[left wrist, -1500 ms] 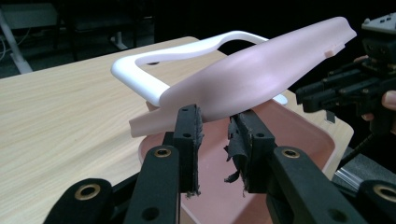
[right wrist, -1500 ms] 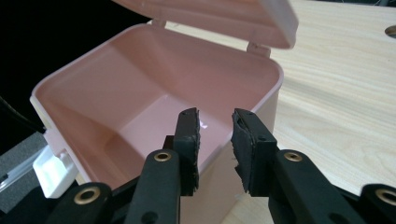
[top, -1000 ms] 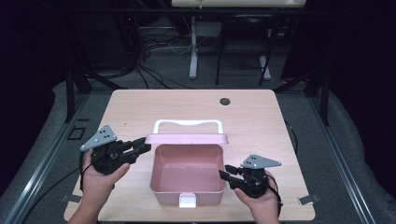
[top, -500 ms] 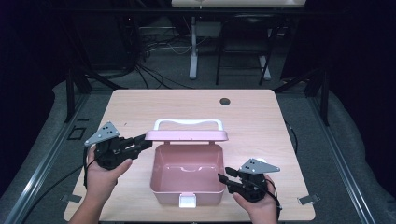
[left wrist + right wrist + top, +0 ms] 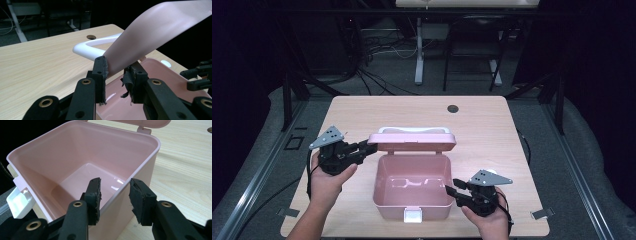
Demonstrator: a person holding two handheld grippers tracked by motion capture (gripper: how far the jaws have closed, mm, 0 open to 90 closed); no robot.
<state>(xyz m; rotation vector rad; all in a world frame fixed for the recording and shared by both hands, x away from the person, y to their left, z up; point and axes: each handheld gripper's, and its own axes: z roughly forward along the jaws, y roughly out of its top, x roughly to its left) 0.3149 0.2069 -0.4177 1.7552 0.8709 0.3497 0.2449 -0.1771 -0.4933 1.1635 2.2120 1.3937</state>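
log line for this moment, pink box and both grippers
box: open, empty | lid: half raised, corner between left gripper pads | right gripper: jaws just opened, straddling box wall, not pressing

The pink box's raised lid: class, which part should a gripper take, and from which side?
Take the lid at its thin corner edge, coming from the box's left side. There the left gripper has one jaw on each face of the tilted panel. The white handle lies behind, harder to reach.

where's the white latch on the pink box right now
In the high view the white latch hangs on the pink box's near wall, by the table's near edge, left of the right gripper.
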